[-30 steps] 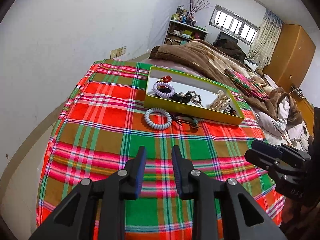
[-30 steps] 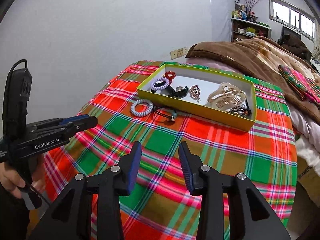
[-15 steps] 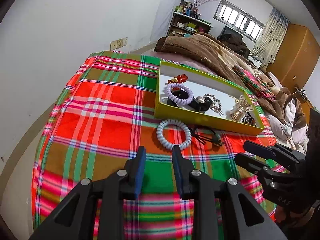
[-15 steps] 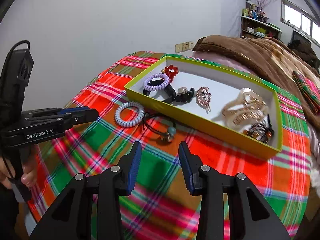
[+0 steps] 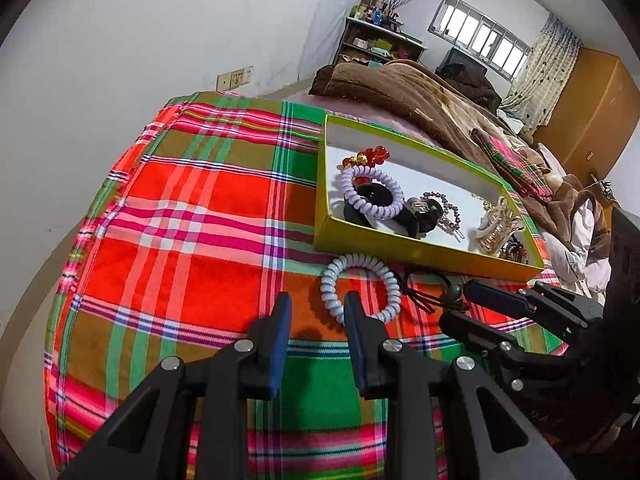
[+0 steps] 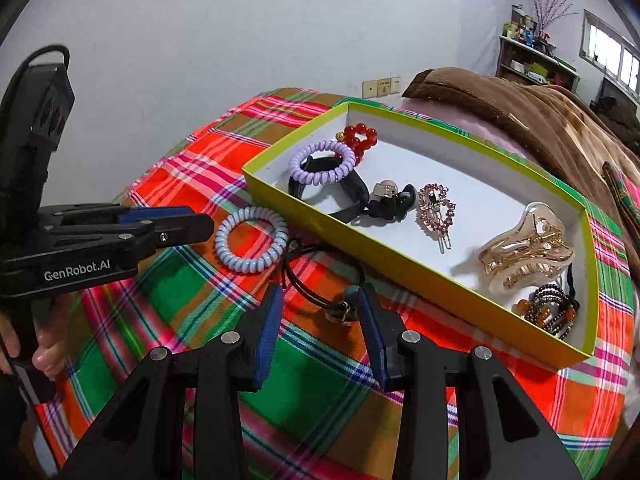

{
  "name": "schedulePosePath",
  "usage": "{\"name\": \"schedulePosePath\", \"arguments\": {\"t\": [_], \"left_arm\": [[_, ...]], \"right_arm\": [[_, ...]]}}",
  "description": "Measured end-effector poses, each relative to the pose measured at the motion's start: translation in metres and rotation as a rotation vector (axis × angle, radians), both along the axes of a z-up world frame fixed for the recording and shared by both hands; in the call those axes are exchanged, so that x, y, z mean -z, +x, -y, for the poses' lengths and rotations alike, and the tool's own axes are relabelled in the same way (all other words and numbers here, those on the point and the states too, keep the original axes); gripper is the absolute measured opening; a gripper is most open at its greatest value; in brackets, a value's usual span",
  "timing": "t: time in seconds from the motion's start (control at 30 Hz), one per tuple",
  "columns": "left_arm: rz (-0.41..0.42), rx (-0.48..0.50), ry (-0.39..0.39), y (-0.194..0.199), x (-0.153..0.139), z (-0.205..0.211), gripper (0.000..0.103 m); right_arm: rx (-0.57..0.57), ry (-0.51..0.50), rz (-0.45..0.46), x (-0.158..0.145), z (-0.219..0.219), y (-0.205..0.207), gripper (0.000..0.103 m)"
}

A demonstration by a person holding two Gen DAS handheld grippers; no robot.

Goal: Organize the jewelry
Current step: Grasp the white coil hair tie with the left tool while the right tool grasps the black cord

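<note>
Plaid cloth (image 6: 328, 384) in red, green and orange covers the bed where the work happens, with a white wall behind. Just above it, the right gripper (image 6: 320, 300) hangs with its jaws apart and nothing clamped; the black cord hair tie (image 6: 320, 276) with its bead lies on the cloth between and just ahead of the tips. The left gripper (image 5: 316, 300) also has its jaws apart and empty, its right tip overlapping the near edge of the pale blue coil hair tie (image 5: 358, 286), which lies just beside the black one. Beyond both ties sits the yellow-green box (image 6: 400, 270), already holding a purple coil tie (image 6: 322, 162), red beads (image 6: 360, 136), a sparkly hair clip (image 6: 436, 206), a gold claw clip (image 6: 524, 248) and a beaded bracelet (image 6: 548, 312).

Both ties lie close together and the cord looks thin and floppy, so a closing jaw could pinch only cloth, or snag the neighbour. The two grippers work near each other and could bump.
</note>
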State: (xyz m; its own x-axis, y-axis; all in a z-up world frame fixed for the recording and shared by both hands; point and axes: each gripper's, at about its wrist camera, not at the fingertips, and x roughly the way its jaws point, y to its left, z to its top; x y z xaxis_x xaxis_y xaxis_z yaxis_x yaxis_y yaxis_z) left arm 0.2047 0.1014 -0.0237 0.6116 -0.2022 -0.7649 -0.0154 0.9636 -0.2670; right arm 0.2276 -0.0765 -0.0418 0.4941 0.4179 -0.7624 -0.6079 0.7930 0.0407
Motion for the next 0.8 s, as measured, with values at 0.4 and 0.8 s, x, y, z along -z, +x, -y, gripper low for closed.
{"name": "schedulePosePath", "arguments": {"t": [0.4,0.8], "left_arm": [[-0.005,0.018,0.06,0.014,0.008,0.012,0.035],[0.022,0.036,0.193,0.012,0.009,0.028,0.01]], "right_arm": [[0.056,0.019,-0.019,0.004,0.011,0.004,0.021],[0.086,0.077,-0.02,-0.008,0.033,-0.009,0.021]]}}
